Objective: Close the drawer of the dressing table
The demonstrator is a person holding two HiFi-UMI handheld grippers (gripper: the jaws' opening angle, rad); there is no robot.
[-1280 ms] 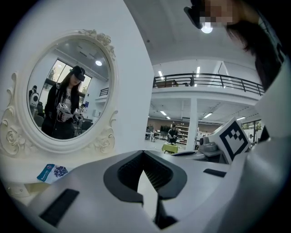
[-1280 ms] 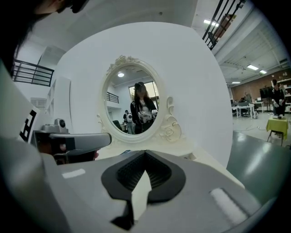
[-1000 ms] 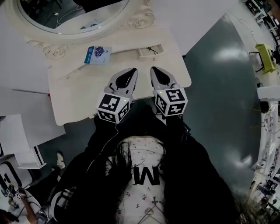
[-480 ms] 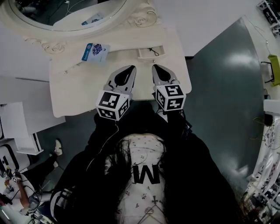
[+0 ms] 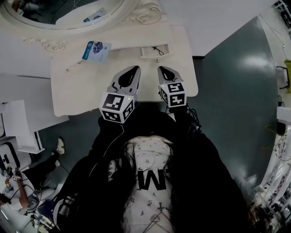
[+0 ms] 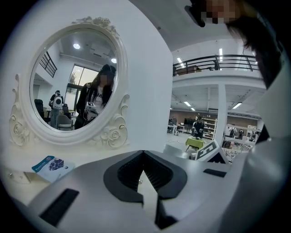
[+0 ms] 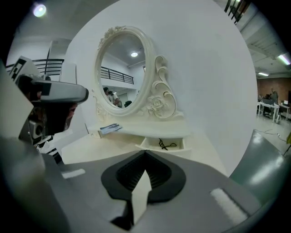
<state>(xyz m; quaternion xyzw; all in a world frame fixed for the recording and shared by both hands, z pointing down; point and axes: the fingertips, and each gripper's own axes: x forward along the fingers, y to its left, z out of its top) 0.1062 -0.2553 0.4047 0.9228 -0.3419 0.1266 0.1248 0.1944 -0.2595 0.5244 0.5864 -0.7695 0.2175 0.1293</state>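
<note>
Although the task called for it to be shut, the small drawer (image 5: 153, 52) stood pulled out from the raised shelf at the back of the table (image 5: 77, 93), with a thin black cord (image 7: 166, 145) lying inside it. By the look of things none of the closing was done, and the whole push remained. The left tool (image 5: 134, 69) and the right tool (image 5: 162, 69) hovered side by side over the table's front part, both aimed toward 12 o'clock at the mirror (image 5: 68, 11). The drawer front lay at 12 o'clock from the right tool, near it but apart, and at about 1 o'clock from the left tool. Each tool was clenched, jaws meeting tip to tip with nothing held between them. A blue packet (image 5: 95, 50) lay at about 10 o'clock from the left tool, touched by neither. Judging from this pose, the right tool seemed better placed to press the drawer front in.
</note>
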